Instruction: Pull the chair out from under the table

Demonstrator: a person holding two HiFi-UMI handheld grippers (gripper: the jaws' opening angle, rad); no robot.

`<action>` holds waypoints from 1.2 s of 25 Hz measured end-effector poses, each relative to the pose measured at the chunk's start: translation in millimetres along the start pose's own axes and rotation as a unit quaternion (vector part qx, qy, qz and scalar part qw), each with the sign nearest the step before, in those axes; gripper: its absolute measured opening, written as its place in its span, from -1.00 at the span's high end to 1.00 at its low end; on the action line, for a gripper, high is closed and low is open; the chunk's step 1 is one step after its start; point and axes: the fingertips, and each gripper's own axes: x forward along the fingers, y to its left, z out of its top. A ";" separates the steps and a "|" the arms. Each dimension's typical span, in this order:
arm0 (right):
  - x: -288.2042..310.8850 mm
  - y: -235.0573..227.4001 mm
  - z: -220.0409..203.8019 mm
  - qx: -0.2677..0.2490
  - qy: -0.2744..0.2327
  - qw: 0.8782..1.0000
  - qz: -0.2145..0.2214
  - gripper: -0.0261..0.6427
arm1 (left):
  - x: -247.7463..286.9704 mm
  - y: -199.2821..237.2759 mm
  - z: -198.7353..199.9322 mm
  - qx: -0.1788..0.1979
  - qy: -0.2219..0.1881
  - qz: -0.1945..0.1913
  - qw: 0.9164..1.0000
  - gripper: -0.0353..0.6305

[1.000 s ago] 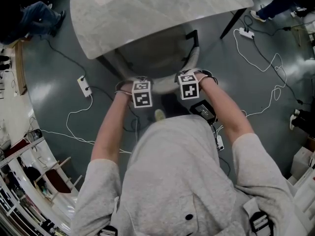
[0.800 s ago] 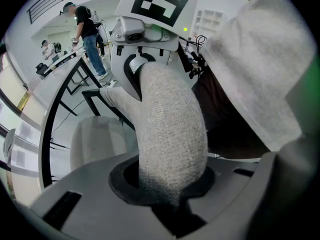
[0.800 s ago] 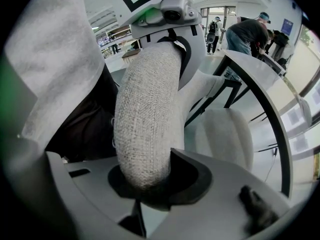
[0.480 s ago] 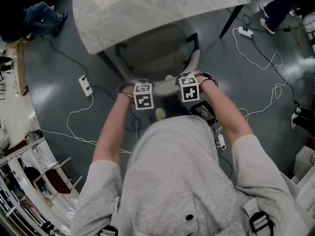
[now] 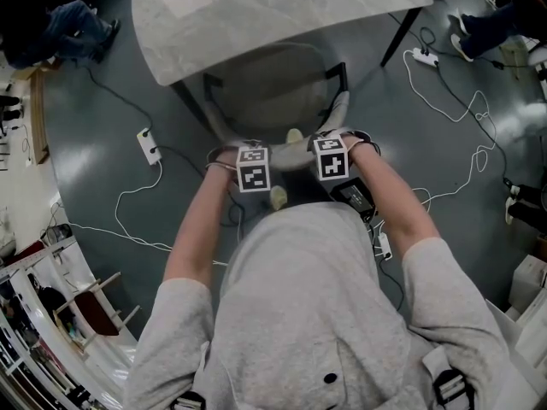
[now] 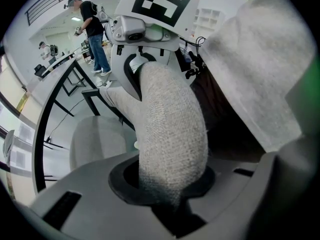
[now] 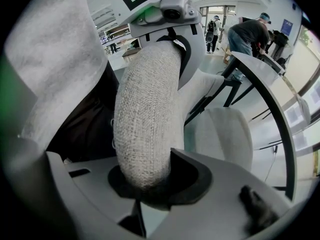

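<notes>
the chair (image 5: pixel 273 92) stands at the near edge of the worktop (image 5: pixel 282 11), its seat partly tucked beneath and partly out over the floor (image 5: pixel 94 135). it faces far, toward the worktop, with the curved backrest (image 6: pixel 170 129) nearest the person. that rail's long axis runs left to right. the left tool (image 5: pixel 248 152) and right tool (image 5: pixel 326 143) each pinch the rail, one either side of its middle, jaws pressed into the padding. it is probably a stiff frame under soft woven fabric, so grippy with some give and moderately heavy. that top rail looks the best hold, pulled evenly so the chair doesn't twist.
</notes>
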 end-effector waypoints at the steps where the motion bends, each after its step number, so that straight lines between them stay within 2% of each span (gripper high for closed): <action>1: 0.5 3.5 0.4 0.000 0.000 1.000 0.000 0.64 | 0.5 -3.3 0.6 0.001 0.000 -0.001 1.000 0.56; 30: 12.3 74.1 16.8 0.016 0.000 1.000 -0.002 0.64 | 6.9 -73.6 2.6 0.012 0.005 -0.004 1.000 0.56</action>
